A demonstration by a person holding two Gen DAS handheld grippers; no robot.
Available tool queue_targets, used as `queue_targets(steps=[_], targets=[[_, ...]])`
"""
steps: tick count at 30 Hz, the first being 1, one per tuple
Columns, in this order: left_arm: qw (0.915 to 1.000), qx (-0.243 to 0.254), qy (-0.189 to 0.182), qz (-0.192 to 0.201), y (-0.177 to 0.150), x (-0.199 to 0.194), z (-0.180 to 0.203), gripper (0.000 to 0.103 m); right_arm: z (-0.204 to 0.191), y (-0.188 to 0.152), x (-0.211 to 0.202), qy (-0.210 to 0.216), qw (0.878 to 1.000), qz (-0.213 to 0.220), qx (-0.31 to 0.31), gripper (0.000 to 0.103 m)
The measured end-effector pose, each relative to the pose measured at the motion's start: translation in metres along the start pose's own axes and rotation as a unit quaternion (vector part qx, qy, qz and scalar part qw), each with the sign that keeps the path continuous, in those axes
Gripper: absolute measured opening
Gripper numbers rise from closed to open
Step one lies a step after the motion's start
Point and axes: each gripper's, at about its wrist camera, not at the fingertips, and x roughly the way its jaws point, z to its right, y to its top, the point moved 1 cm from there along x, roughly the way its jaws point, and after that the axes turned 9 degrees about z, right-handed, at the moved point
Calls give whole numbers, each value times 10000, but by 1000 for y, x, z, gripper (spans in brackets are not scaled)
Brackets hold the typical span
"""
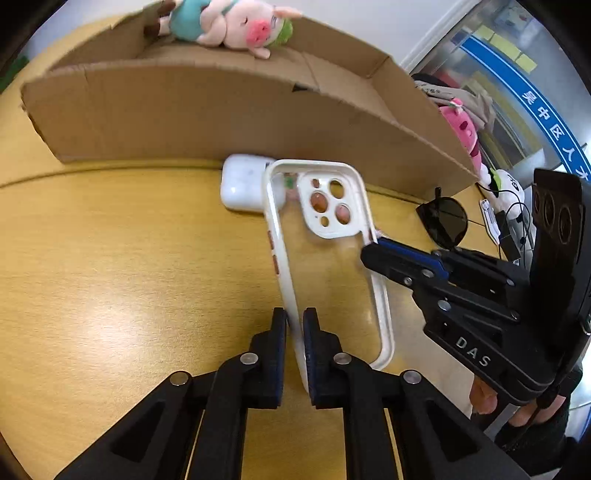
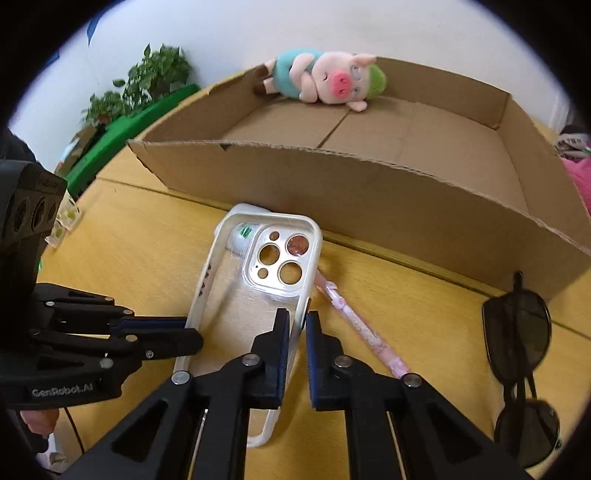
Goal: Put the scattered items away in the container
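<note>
In the left wrist view, the smooth, yellow wood-grain worktop (image 1: pixel 110 258) is bare across the left half of the frame. At centre, a glossy white earbud case (image 1: pixel 242 182) with rounded corners lies just in front of the long, raw-edged wall of the shallow cardboard box (image 1: pixel 221 110). Overlapping it is a clear phone case (image 1: pixel 325 258) with a white rim. The left claw (image 1: pixel 294 325), at lower centre, has narrowed onto the case's left rim; the right claw (image 1: pixel 373 247), at centre right, pinches the right rim. A soft plush pig (image 1: pixel 229 26) lies inside the box, at the top. In the right wrist view, a pink pen (image 2: pixel 354 325) and dark sunglasses (image 2: pixel 517 332) lie on the worktop at the right.
</note>
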Motion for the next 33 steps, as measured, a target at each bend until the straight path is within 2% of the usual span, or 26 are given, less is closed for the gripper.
queue_targets(steps=[5,8,13,18,22,25,28,33], targets=[[9984,249,1,511,18,-37,15,7,-11,18,-37,-96,9980,625,-68,7],[9957,451,-45,812,42,-57,28,7,-13,38,-64,-150,9939,1094,-80,7],[9907,728,-98,1143,101,-67,45,6,3,86,-79,-237,9879,1528,-105,7],[9878,836,-166,1302,171,-58,56,6,28,145,-76,-352,9843,1726,-88,7],[9867,885,-126,1356,222,-41,59,6,54,193,-62,-377,9850,1686,1,7],[9889,855,-66,1210,256,-14,53,6,77,223,-32,-448,9881,1467,51,7],[9927,769,-23,928,281,26,44,6,100,238,1,-467,9913,1219,177,7],[9969,655,136,409,305,98,36,6,140,250,66,-577,9944,752,460,7]])
